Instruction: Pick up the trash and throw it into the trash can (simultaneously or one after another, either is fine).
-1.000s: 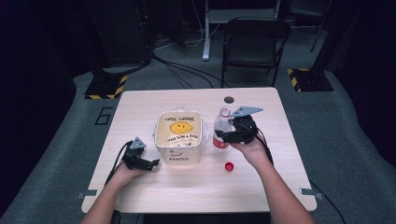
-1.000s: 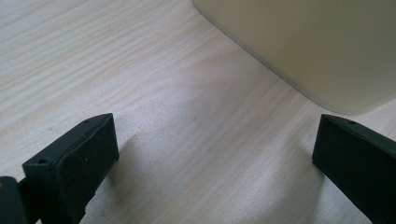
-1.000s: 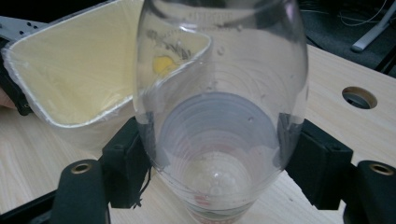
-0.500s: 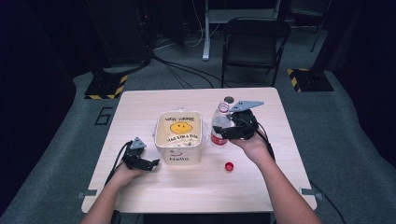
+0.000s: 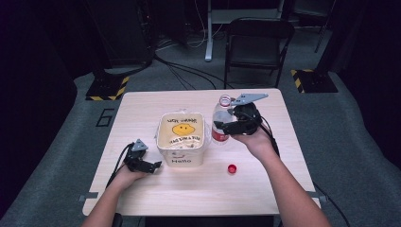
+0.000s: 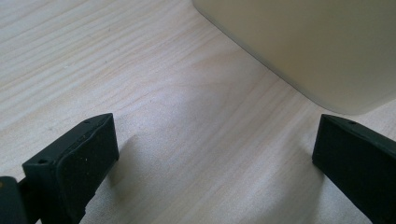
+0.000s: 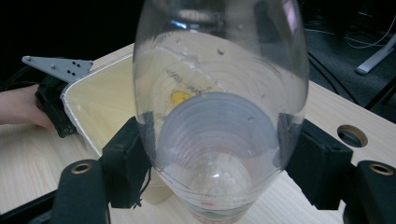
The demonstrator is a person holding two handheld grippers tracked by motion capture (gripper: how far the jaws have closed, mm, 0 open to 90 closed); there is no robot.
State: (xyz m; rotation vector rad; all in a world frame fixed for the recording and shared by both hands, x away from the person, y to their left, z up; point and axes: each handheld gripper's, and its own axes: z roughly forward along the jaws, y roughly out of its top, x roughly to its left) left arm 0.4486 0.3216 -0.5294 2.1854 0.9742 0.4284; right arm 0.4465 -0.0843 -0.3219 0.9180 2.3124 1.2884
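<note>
A clear plastic bottle (image 5: pixel 220 119) with a red label and no cap is held off the table, just right of the cream tub (image 5: pixel 181 137). My right gripper (image 5: pixel 226 126) is shut on the bottle's body; in the right gripper view the bottle (image 7: pixel 219 116) sits between both jaws, neck toward the camera. The tub (image 7: pixel 121 105) has a yellow smiley face printed inside and "Hello" on its front. My left gripper (image 5: pixel 155 165) rests open on the table at the tub's front left corner. In the left gripper view the tub's wall (image 6: pixel 308 42) lies beyond the spread jaws.
A red bottle cap (image 5: pixel 231 168) lies on the wooden table (image 5: pixel 208 189) in front of the bottle. A round hole (image 7: pixel 351 135) is in the tabletop at the far right. A black chair (image 5: pixel 257 42) stands behind the table.
My right gripper has lifted the bottle and carried it slightly back, with its neck tilting. The left gripper and tub have stayed put.
</note>
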